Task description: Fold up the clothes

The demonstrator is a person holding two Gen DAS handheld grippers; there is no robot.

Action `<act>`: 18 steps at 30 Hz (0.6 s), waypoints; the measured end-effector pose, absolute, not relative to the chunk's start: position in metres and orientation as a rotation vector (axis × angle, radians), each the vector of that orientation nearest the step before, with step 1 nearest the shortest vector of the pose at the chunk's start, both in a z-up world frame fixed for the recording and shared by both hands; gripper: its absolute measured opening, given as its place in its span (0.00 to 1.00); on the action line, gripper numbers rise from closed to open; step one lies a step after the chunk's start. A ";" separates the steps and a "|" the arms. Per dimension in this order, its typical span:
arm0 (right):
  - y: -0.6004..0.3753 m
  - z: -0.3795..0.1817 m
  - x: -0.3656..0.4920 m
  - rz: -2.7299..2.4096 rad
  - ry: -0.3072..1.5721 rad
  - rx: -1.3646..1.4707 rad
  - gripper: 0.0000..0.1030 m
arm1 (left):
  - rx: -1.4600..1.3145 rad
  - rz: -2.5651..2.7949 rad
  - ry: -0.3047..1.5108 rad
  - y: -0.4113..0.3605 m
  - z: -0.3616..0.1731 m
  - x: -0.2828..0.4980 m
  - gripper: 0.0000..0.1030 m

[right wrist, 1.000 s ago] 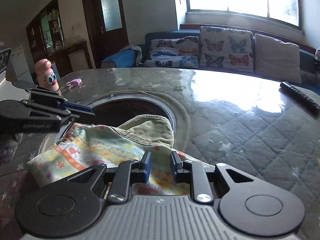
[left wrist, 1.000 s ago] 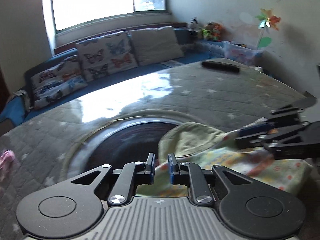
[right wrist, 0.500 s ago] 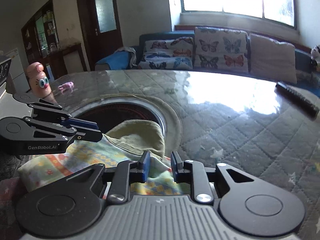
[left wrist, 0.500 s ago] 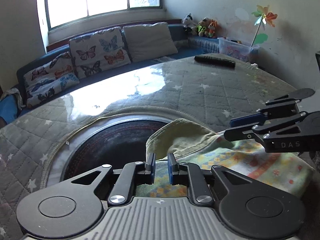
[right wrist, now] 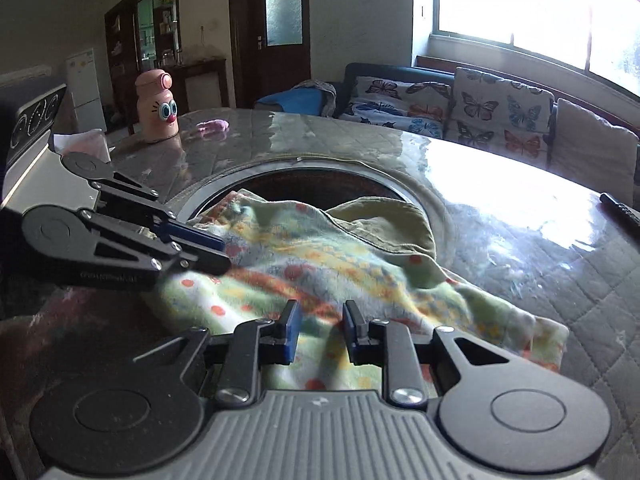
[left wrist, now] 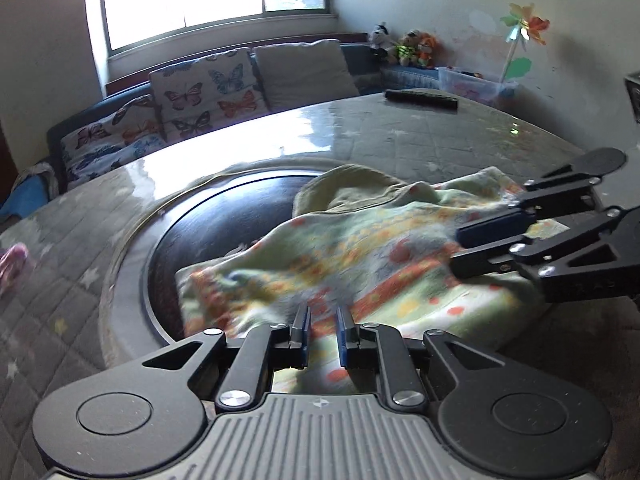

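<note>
Left claw (left wrist: 322, 330) has its jaws a narrow gap apart over the garment's (left wrist: 360, 256) near hem; right claw (right wrist: 319, 330) is spread wider. Garment lies bunched on the table (right wrist: 520, 240), partly over the dark inset. Judged: release after a fold; next, regrip an edge.

From my two wrist cameras I count two black two-finger grippers, the left gripper (left wrist: 322, 330) and the right gripper (right wrist: 318, 330), and one pastel patterned garment with an olive-green lining (left wrist: 340, 248) lying ahead of both. Beyond my right gripper I count one pink cartoon-faced bottle (right wrist: 157, 107) and one small pink crumpled item (right wrist: 213, 125) off to its left, and one black remote-like bar (right wrist: 622, 212) to its right. Far ahead of my left gripper I count two butterfly-print cushions (left wrist: 208, 92), one plain beige cushion (left wrist: 302, 68), one colourful paper pinwheel (left wrist: 524, 28) and one cluster of stuffed toys (left wrist: 406, 46) whose number I cannot tell.
</note>
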State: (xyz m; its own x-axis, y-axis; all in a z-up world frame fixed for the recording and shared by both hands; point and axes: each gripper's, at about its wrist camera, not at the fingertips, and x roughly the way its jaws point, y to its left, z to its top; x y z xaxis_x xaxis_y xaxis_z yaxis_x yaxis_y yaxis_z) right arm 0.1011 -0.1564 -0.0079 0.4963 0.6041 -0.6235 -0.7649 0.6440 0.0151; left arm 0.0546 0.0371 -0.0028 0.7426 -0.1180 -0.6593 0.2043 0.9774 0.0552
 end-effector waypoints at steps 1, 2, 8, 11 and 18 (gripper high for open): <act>-0.158 -0.007 0.099 0.842 0.634 -0.283 0.22 | 0.112 -0.169 0.711 0.041 -0.002 0.052 0.15; -0.159 -0.007 0.097 0.842 0.632 -0.285 0.22 | 0.096 -0.163 0.711 0.044 -0.002 0.050 0.15; -0.168 -0.017 0.088 0.840 0.628 -0.290 0.23 | 0.055 -0.152 0.716 0.048 -0.005 0.036 0.12; -0.176 -0.016 0.082 0.838 0.634 -0.287 0.23 | 0.055 -0.159 0.715 0.048 -0.003 0.028 0.12; -0.203 -0.006 0.072 0.803 0.640 -0.245 0.25 | 0.073 -0.167 0.676 0.038 0.015 0.020 0.14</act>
